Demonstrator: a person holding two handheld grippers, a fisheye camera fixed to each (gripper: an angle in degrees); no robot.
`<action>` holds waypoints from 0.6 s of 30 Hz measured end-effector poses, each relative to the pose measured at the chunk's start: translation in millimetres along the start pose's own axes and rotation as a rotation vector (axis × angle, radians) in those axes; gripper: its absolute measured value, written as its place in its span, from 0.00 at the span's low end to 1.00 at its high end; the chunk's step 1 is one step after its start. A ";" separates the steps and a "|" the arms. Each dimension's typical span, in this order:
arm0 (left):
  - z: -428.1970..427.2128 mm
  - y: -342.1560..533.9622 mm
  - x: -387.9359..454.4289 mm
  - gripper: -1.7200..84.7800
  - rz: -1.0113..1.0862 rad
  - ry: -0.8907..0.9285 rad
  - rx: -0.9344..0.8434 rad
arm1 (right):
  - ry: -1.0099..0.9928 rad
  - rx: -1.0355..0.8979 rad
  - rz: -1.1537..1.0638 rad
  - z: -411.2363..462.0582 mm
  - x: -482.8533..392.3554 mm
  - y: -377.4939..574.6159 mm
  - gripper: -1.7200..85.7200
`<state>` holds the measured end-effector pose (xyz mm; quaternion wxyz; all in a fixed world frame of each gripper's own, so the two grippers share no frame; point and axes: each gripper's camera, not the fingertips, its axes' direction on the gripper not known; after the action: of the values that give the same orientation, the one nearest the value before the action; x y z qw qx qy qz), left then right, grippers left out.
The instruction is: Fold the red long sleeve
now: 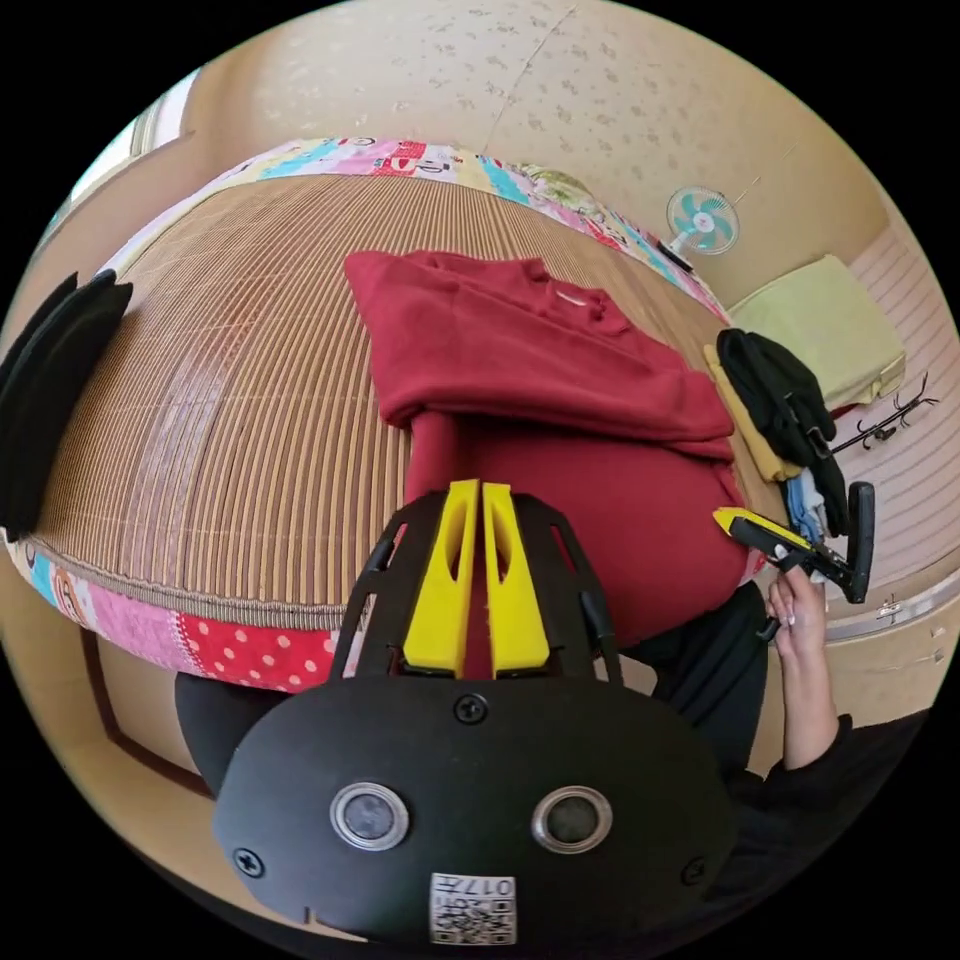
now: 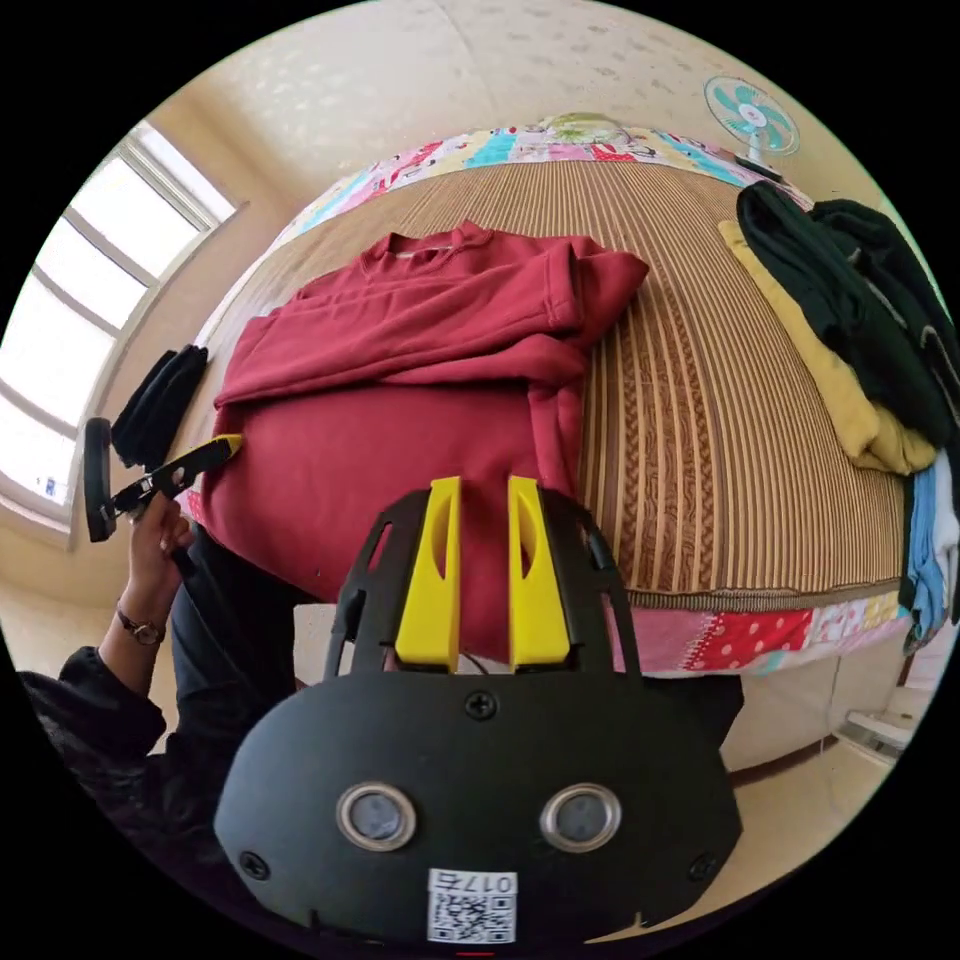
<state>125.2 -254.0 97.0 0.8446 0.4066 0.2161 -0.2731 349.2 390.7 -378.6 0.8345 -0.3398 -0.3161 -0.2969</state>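
The red long sleeve lies flat on a bamboo mat on the bed. Its sleeves are folded across the chest and its hem hangs over the near edge. In the right gripper view the red long sleeve has its collar at the far side. My left gripper hovers over the hem's left corner with its jaws almost touching. Seen from the other side, the left gripper has its tip at the garment's edge. My right gripper stands above the hem's right part with a gap between the jaws. The right gripper also points at the garment's edge.
A pile of black, yellow and blue clothes lies on the mat's right side. Folded black cloth sits at the left edge. A fan hangs on the far wall. The person stands against the bed's near edge, with a hand on the right gripper.
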 end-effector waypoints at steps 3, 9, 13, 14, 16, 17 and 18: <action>36.3 -42.1 17.0 0.01 0.037 -0.123 -0.065 | 0.055 -0.079 -0.002 9.0 -12.5 -49.6 0.09; 93.0 -145.7 -8.7 0.01 -0.040 -0.053 -0.122 | 0.011 -0.156 0.022 30.6 -4.5 -161.1 0.08; 90.2 -201.0 -41.7 0.06 -0.069 0.030 -0.047 | -0.013 -0.120 -0.028 33.9 7.2 -212.9 0.10; 80.3 -202.9 -47.4 0.07 -0.073 0.049 -0.004 | -0.038 -0.102 -0.029 27.0 14.9 -217.9 0.12; 34.0 -195.9 -69.5 0.10 -0.062 0.130 0.125 | -0.137 -0.047 -0.006 2.8 28.2 -211.3 0.15; 23.1 -190.2 -74.6 0.10 -0.048 0.148 0.142 | -0.209 0.014 -0.018 -18.2 34.3 -194.6 0.16; 4.2 -174.3 -84.2 0.11 -0.006 0.169 0.156 | -0.231 0.052 -0.020 -36.4 39.5 -169.6 0.16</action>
<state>-49.0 -323.9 49.7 0.7884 0.4919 0.2657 -0.2564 265.1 251.6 -306.1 0.7981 -0.3465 -0.4211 -0.2560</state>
